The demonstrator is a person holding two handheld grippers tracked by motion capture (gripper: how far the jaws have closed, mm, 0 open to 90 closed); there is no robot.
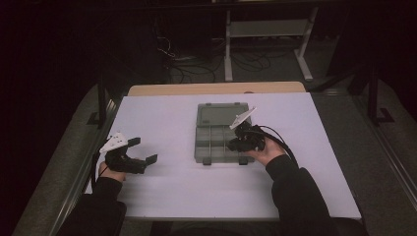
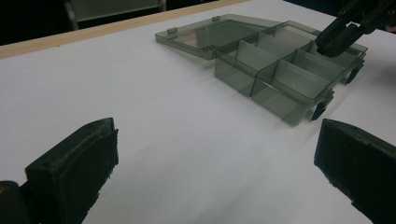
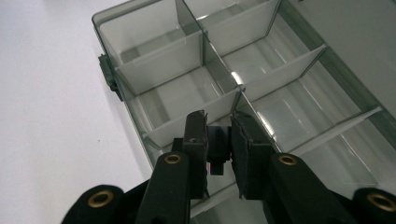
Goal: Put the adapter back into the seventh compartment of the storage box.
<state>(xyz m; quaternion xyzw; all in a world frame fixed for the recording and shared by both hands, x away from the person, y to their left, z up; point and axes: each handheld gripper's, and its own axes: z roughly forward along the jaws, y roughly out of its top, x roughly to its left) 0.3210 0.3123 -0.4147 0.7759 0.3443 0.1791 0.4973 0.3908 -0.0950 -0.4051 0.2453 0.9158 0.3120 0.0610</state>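
Both forearms are wearing dark long sleeves (image 1: 300, 196). Each gripper, left (image 1: 145, 150) and right (image 1: 235, 142), is showing a black body, a pale three-cornered top plate, a trailing black cable, brass-coloured pivot screws (image 3: 173, 159) and worn black jaw pads.

one open compartment box (image 1: 216, 132), two claws, perhaps one small dark piece (image 3: 217, 150).

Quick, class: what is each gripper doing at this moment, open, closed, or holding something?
Left gripper: open, nothing between its jaws.
Right gripper: shut on a small dark piece, above the compartment box.
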